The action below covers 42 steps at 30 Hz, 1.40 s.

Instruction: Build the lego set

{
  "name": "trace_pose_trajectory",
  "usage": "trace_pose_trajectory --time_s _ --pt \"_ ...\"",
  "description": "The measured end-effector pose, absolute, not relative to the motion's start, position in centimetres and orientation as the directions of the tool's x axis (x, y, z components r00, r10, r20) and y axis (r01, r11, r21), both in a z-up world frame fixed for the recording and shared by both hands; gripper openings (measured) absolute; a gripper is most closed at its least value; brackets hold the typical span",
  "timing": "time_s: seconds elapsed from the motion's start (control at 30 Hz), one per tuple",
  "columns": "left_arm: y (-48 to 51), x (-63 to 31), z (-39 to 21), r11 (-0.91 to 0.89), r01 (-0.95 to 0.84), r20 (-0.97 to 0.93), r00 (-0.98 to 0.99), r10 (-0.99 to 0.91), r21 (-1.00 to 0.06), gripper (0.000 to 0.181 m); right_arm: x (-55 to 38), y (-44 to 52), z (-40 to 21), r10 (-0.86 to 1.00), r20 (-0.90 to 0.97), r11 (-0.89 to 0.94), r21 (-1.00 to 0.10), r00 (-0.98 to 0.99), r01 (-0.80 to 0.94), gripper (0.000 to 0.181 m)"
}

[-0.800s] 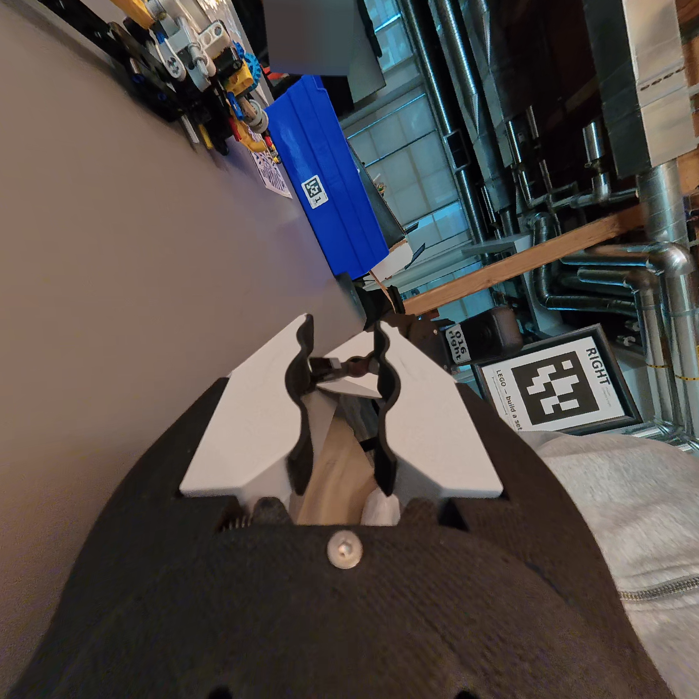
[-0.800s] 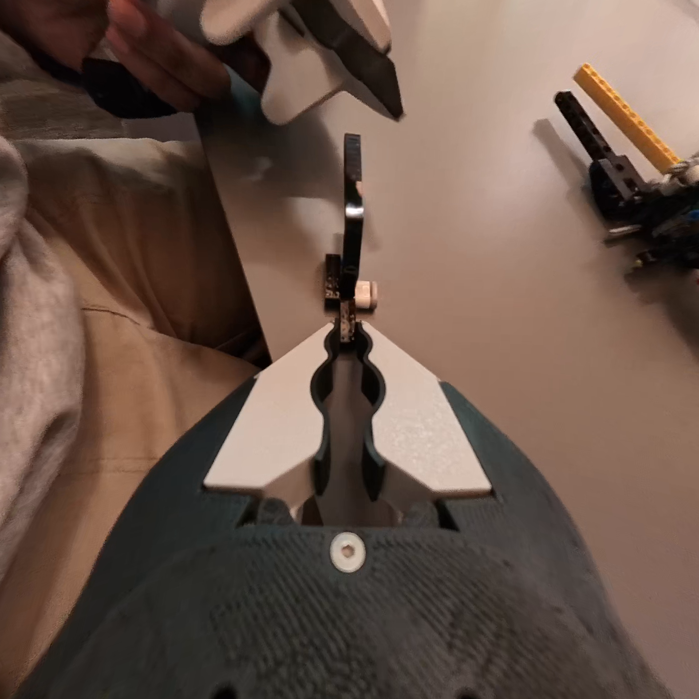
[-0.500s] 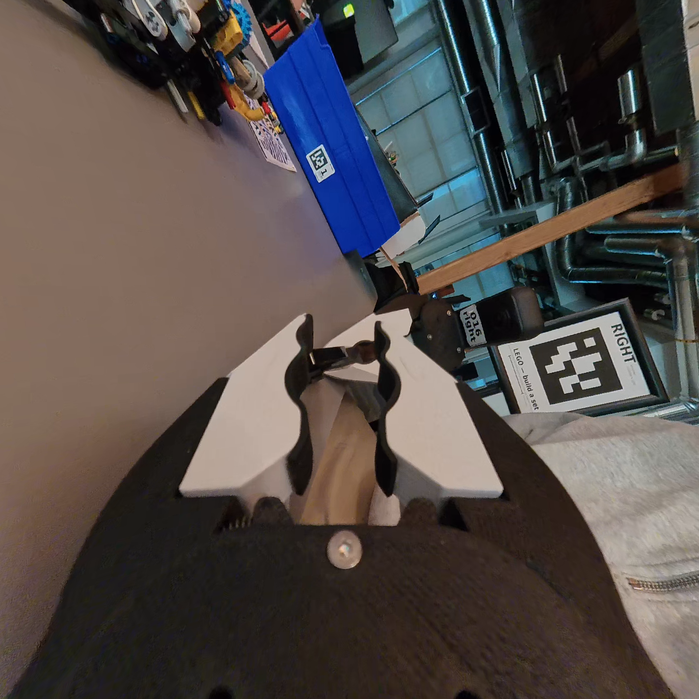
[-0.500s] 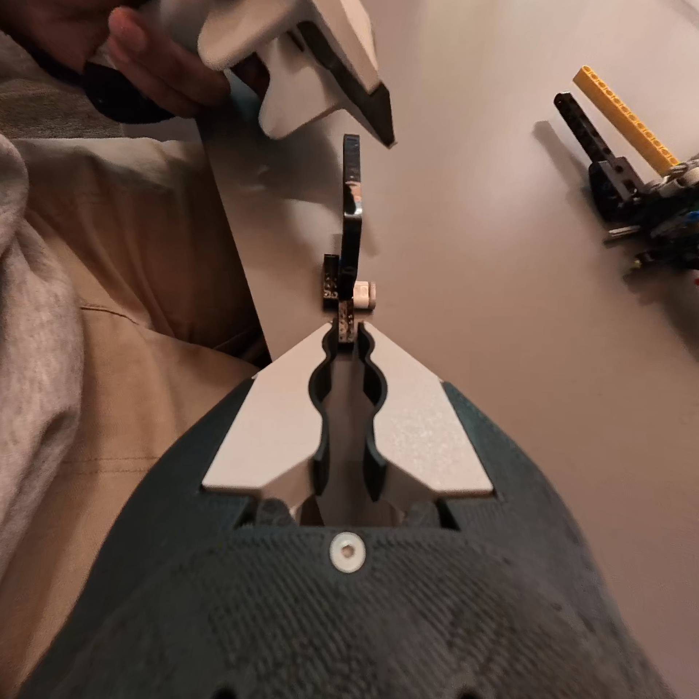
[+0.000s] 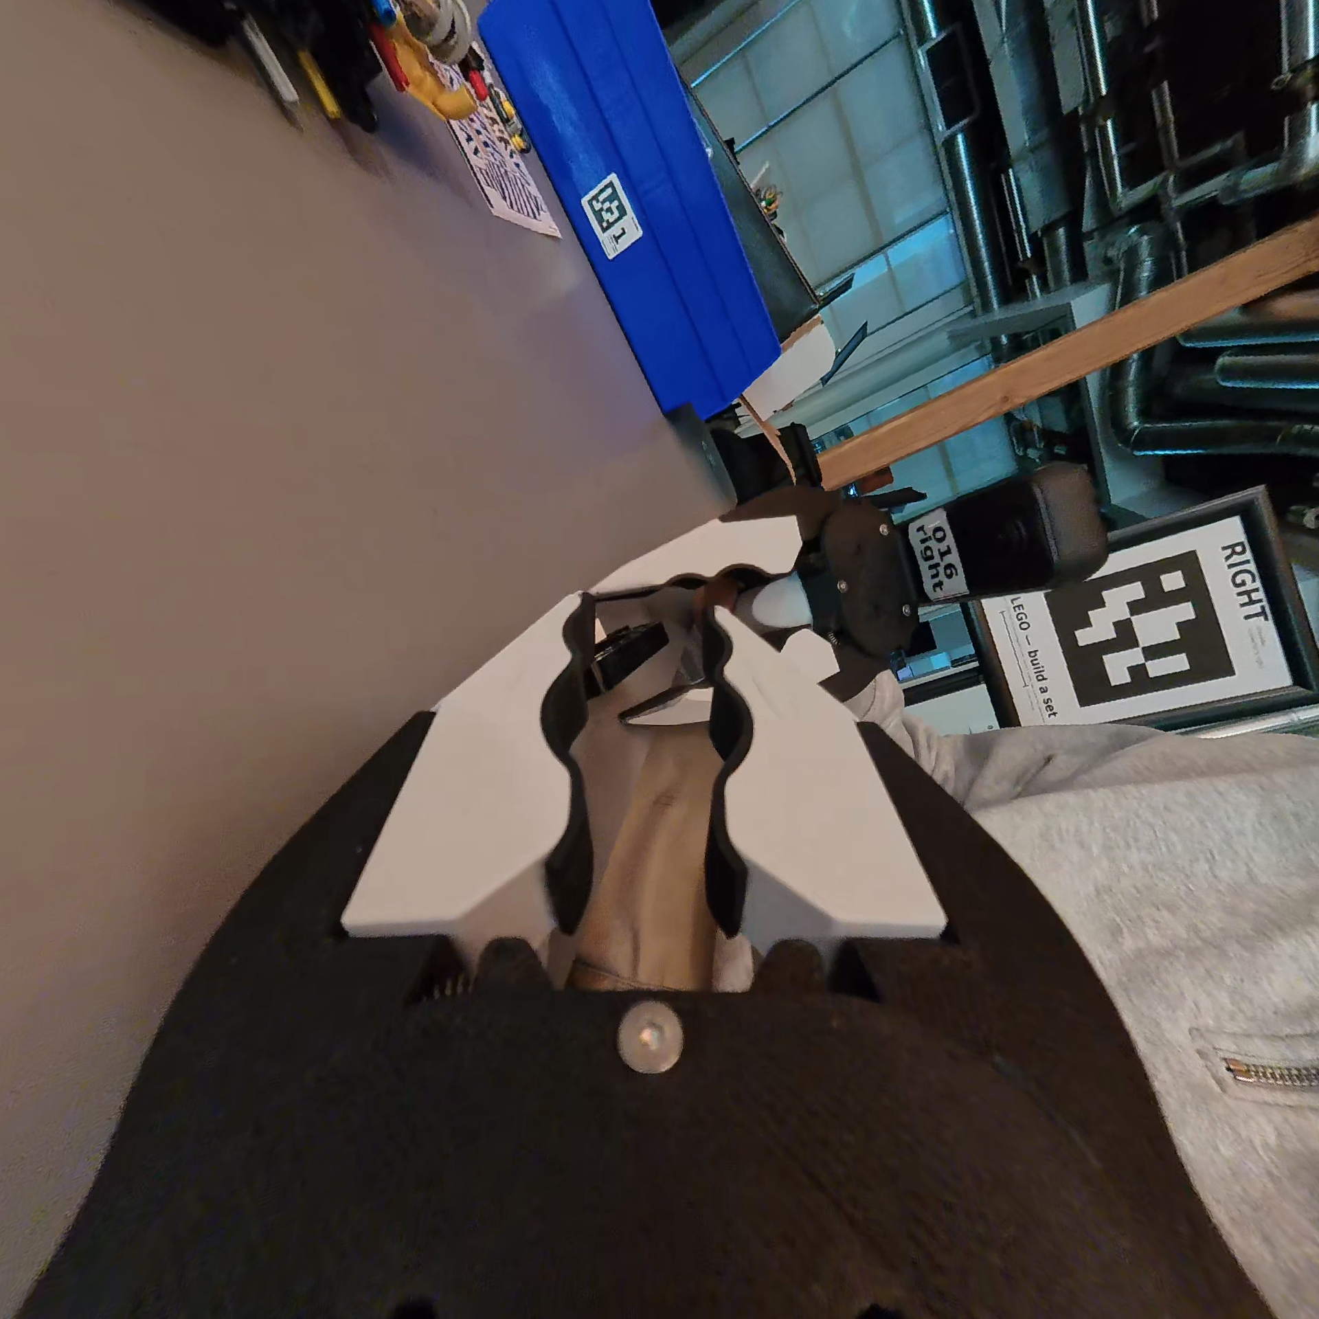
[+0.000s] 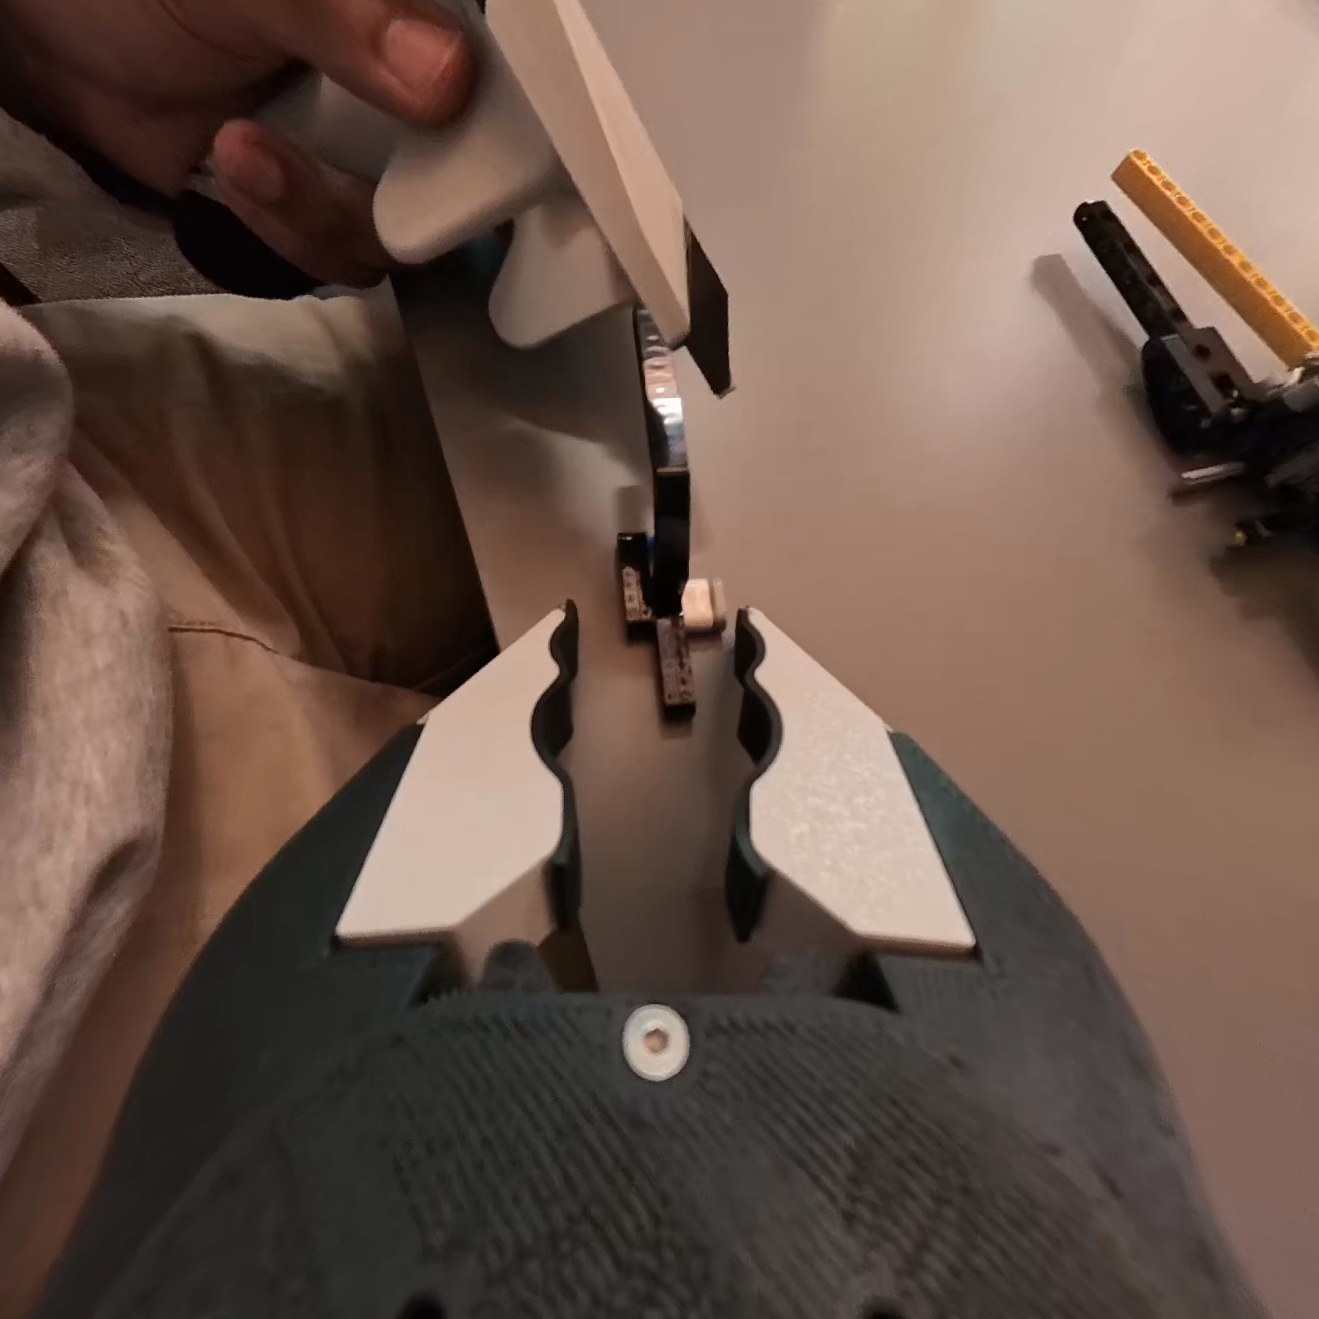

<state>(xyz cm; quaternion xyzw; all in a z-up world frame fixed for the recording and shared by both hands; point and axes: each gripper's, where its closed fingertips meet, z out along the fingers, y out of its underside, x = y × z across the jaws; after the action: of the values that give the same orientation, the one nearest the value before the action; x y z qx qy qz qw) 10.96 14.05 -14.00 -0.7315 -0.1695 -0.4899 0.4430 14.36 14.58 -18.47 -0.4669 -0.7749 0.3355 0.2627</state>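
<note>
A plain grey desk fills both views. In the left wrist view it runs up the left side of the tilted frame; past the left gripper, far beyond its jaws, stand a blue bin with a small sticker and a patterned sheet lying flat. Right of the jaws the room shows metal pipes, a wooden beam and a framed sign. A grey sleeve lies at the lower right.

The left gripper is turned on its side, level with the desk edge. Its jaws stand partly apart, with the tip of a black lego piece against the left jaw; whether they press on it cannot be told. Just beyond, the right gripper's body meets them head on.

In the right wrist view, the right gripper points along the desk near its edge, jaws wide apart and empty. Between and just ahead of the jaws sits the black piece, a curved bar rising from a small base, with a short dark stub reaching back between the jaw tips and a small white piece beside it. A hand at the upper left holds the other gripper, whose tip comes down over the bar's far end. Well to the right of the jaws lies a partly built model with a yellow beam. Tan trousers lie left of the jaws.
</note>
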Motion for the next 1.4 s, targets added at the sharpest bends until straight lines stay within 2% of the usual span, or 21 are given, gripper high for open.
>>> trace_pose_trajectory --time_s 0.27,0.57,1.17,1.27,1.33,1.4 --pt "14.1 11.6 -14.1 -0.571 0.666 0.867 0.458 -0.196 -0.480 0.027 13.7 14.4 -18.6 0.890 0.058 0.335 -0.757 -0.453 0.561 0.042" --pt "14.1 11.7 -14.2 -0.574 0.659 0.862 0.468 -0.193 -0.486 0.026 13.7 14.1 -18.7 0.881 0.030 0.329 -0.755 -0.472 0.568 0.028" --pt "14.1 12.1 -14.3 -0.583 0.649 0.860 0.471 -0.196 -0.488 0.026 13.8 14.0 -18.7 0.869 0.052 0.358 -0.752 -0.492 0.553 0.027" --pt "14.0 11.9 -14.2 -0.577 0.656 0.863 0.466 -0.197 -0.486 0.026 13.7 14.2 -18.5 0.872 0.110 0.386 -0.754 -0.477 0.531 0.028" --pt "14.0 11.9 -14.2 -0.574 0.658 0.862 0.468 -0.196 -0.487 0.026 13.6 14.4 -18.4 0.875 0.148 0.400 -0.756 -0.461 0.518 0.041" --pt "14.0 11.9 -14.2 -0.574 0.657 0.861 0.470 -0.195 -0.489 0.026 13.9 14.5 -18.4 0.877 0.135 0.392 -0.757 -0.462 0.522 0.045"
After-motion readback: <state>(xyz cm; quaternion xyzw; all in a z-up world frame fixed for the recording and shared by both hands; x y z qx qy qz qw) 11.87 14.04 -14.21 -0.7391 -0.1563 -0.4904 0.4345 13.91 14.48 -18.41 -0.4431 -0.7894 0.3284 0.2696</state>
